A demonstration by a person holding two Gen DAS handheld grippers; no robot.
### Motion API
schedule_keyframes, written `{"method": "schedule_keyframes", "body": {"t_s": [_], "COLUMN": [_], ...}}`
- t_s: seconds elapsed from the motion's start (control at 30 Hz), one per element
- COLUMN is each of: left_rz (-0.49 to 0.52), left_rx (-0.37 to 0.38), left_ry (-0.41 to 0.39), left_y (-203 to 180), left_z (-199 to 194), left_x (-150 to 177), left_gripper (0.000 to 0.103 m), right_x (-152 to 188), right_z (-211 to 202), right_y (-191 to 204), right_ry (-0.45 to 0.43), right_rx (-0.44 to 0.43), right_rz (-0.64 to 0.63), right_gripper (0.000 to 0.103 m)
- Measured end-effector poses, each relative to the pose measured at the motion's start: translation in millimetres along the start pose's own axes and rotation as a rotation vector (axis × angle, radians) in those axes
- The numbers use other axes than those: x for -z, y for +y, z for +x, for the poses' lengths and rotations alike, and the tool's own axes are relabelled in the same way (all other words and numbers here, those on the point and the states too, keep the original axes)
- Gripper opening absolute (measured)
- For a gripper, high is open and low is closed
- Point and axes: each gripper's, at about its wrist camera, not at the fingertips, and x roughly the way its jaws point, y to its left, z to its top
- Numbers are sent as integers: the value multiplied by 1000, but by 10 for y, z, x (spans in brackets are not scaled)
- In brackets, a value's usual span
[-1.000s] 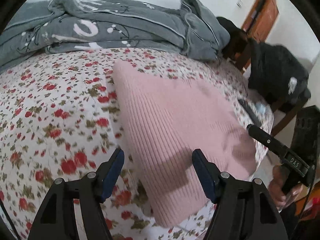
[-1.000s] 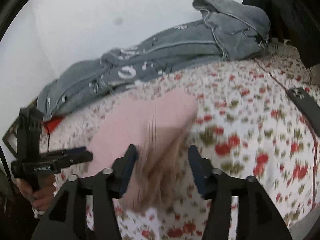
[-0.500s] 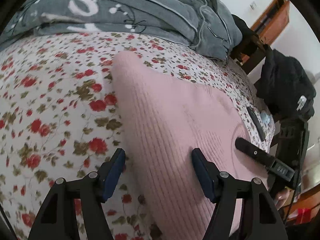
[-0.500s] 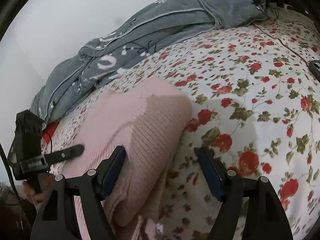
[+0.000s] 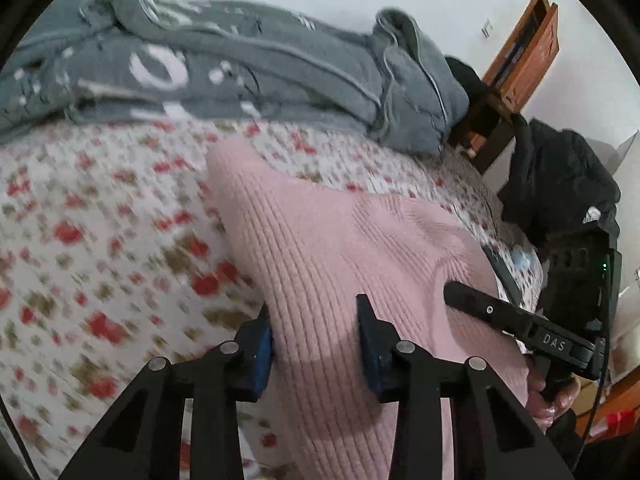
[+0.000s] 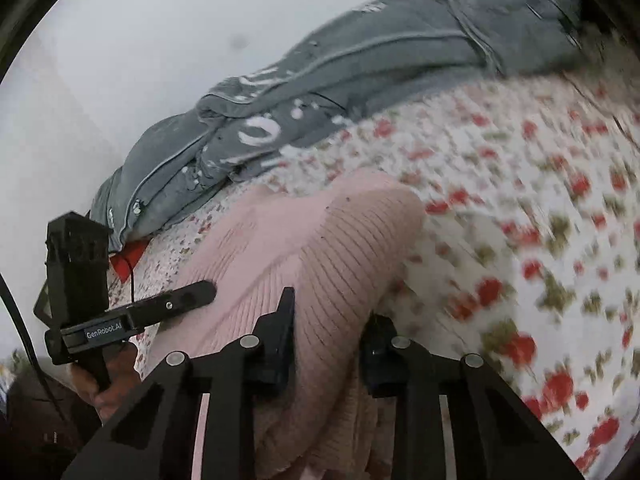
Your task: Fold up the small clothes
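A pink ribbed knit garment point(image 5: 360, 248) lies folded on the floral bedsheet point(image 5: 100, 240); it also shows in the right wrist view point(image 6: 312, 248). My left gripper point(image 5: 316, 340) has its jaws narrowed around the garment's near edge, with fabric between the blue pads. My right gripper point(image 6: 328, 340) is likewise closed down on the garment's near edge at the other end. Each gripper shows in the other's view: the right gripper point(image 5: 500, 316) at the right, the left gripper point(image 6: 160, 308) at the left.
A grey patterned quilt point(image 5: 220, 68) is bunched along the back of the bed by the white wall. A black jacket point(image 5: 560, 184) hangs on a chair at the right, beside a wooden door point(image 5: 524, 40). A dark phone point(image 5: 504, 276) lies near the bed's right edge.
Both grippers were open wide over the garment half a second ago; now both have closed in on its near edge. The views have shifted with motion blur.
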Motion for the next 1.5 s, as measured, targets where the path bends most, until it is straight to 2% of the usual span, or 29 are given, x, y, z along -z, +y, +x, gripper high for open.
{"method": "schedule_keyframes", "body": {"t_s": [0.17, 0.37, 0.47, 0.57, 0.7, 0.8, 0.83, 0.9, 1.0, 1.17, 1.23, 1.27, 1.3, 1.33, 1.5], "left_rz": [-17, -40, -73, -100, -50, -20, -13, -21, -29, -5, -1, 1, 1, 0, 10], "left_rx": [-71, -158, -182, -197, -233, -268, -274, -277, -283, -310, -313, -317, -320, -318, -256], "left_ry": [-50, -47, -17, -1, -44, -46, -47, -43, -58, -84, -88, -88, -89, -91, -67], "left_y": [359, 866, 1080, 1194, 1139, 1091, 1077, 1102, 1103, 987, 941, 916, 900, 884, 758], "left_z": [-228, -213, -26, 197, 288, 330, 308, 228, 26, -203, -266, -300, -327, -356, -402], "left_x": [-303, -540, -549, -478, -443, -429, -428, -430, -405, -299, -245, -214, -189, -162, 1], "left_gripper": [35, 36, 37, 39, 44, 47, 47, 50, 51, 55, 55, 55, 55, 55, 56], "right_x": [-340, -623, -653, -631, -640, -640, -649, -674, -652, -337, -225, -167, -120, -92, -152], "right_z": [363, 1020, 1361, 1606, 1687, 1709, 1693, 1607, 1365, 1087, 1148, 1212, 1286, 1331, 1231], "right_y": [305, 583, 598, 619, 668, 617, 599, 575, 662, 1180, 1257, 1249, 1200, 1137, 986], "right_ry": [-8, 27, 64, 55, 31, 44, 48, 50, 13, -88, -67, -51, -35, -21, -8], "right_rx": [-51, -76, -24, 119, 210, 217, 211, 209, 189, 186, 208, 250, 311, 331, 286], "right_rz": [-22, -63, -90, -177, -281, -279, -271, -247, -235, -459, -503, -518, -522, -512, -429], "right_gripper": [27, 27, 27, 27, 26, 27, 30, 45, 46, 46, 33, 20, 16, 16, 16]}}
